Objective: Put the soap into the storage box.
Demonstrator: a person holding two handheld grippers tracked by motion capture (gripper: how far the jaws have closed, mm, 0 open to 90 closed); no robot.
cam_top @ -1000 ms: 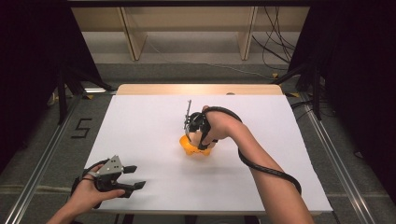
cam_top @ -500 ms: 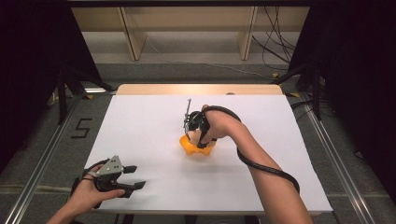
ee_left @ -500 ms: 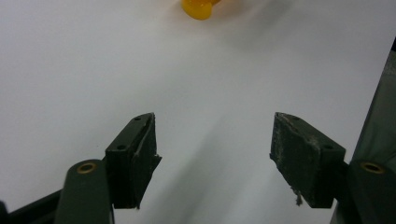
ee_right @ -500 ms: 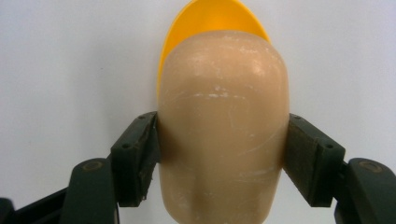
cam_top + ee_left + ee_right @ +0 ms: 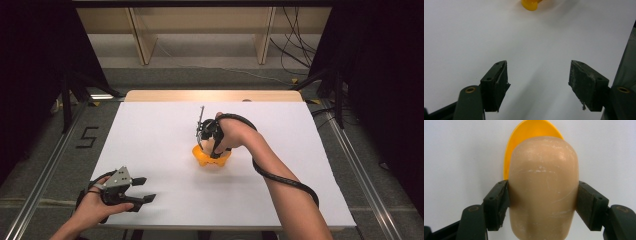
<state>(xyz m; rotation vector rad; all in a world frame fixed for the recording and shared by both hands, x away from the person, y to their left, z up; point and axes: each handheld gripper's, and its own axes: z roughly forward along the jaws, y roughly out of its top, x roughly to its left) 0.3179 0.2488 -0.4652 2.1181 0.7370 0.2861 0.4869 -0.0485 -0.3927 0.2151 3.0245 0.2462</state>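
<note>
The right gripper pinches the smooth, stiff-looking tan egg-shaped piece at three and nine o'clock over the yellow cup (slippery, I'd guess), while the left gripper lies apart.

Yellow holder mostly hidden behind beige egg, egg's lower end cut off
</note>
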